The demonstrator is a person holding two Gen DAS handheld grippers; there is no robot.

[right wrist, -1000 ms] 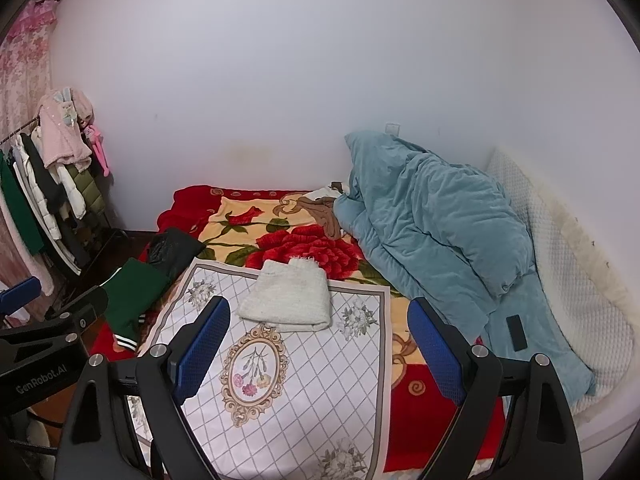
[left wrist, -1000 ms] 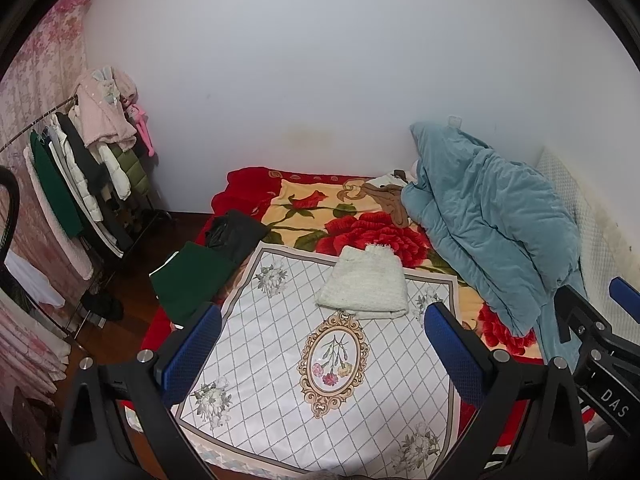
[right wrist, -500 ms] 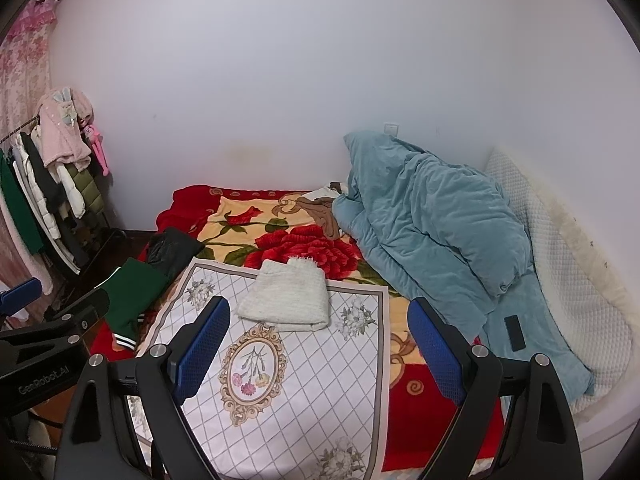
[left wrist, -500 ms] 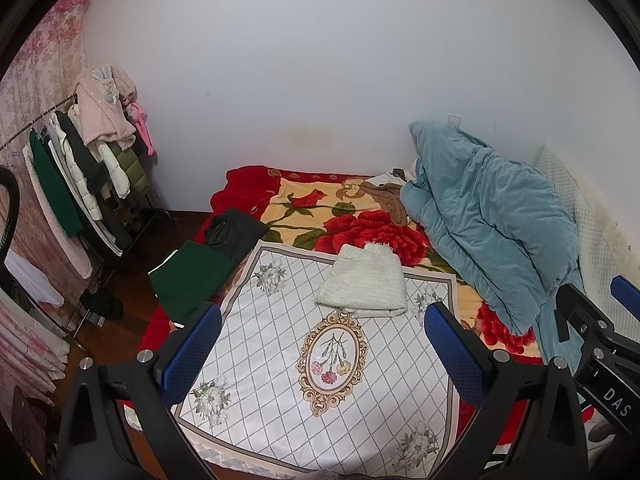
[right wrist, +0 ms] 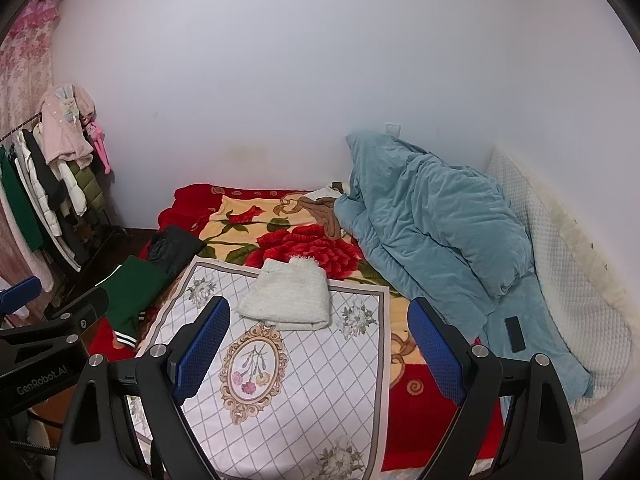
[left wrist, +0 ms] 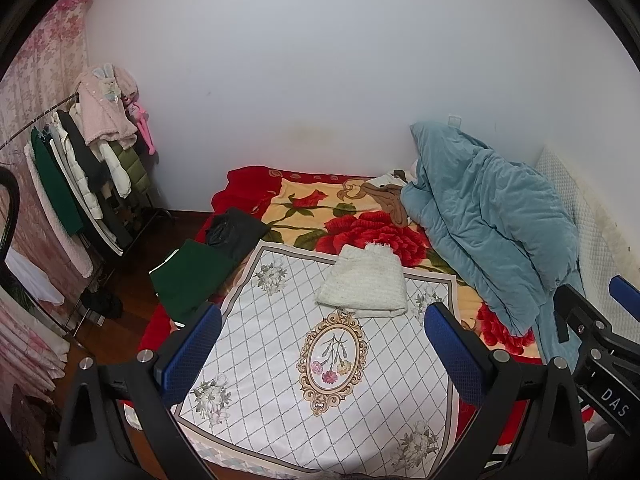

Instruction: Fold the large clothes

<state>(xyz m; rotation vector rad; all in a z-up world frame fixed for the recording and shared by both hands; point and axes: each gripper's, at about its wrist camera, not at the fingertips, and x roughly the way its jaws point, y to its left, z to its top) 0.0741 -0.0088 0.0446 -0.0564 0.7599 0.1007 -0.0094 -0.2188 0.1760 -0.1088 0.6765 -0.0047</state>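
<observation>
A white fuzzy garment [left wrist: 366,282], already folded into a compact rectangle, lies on the bed at the far edge of a white diamond-patterned cloth [left wrist: 280,380], partly overlapping onto the red floral blanket [left wrist: 360,232] beneath. The cloth is spread flat over the near part of the bed, with an oval flower medallion [left wrist: 333,364] printed at its middle, just in front of the folded garment.

Along the bed's left edge two more garments sit side by side — a dark green one [left wrist: 188,280] with a pale stripe at its hem, hanging a little over the edge, and a black one [left wrist: 236,232] just behind it. On the right side of the bed a teal quilt [left wrist: 488,224] is heaped against the wall, and a small dark flat object [right wrist: 514,334], too small to identify, rests on its lower spread. A white quilted pad [right wrist: 560,264] runs along the bed's right edge. Left of the bed, on the floor, a clothes rack [left wrist: 80,184] carries hanging coats and tops.

The left gripper [left wrist: 320,344] hangs above the near edge of the bed, its blue-padded fingers [left wrist: 192,350] spread wide apart with nothing between them, well short of the folded garment. The right gripper [right wrist: 316,344] is beside it in the same pose — jaws wide apart, holding nothing, the pads clear of the cloth below.
</observation>
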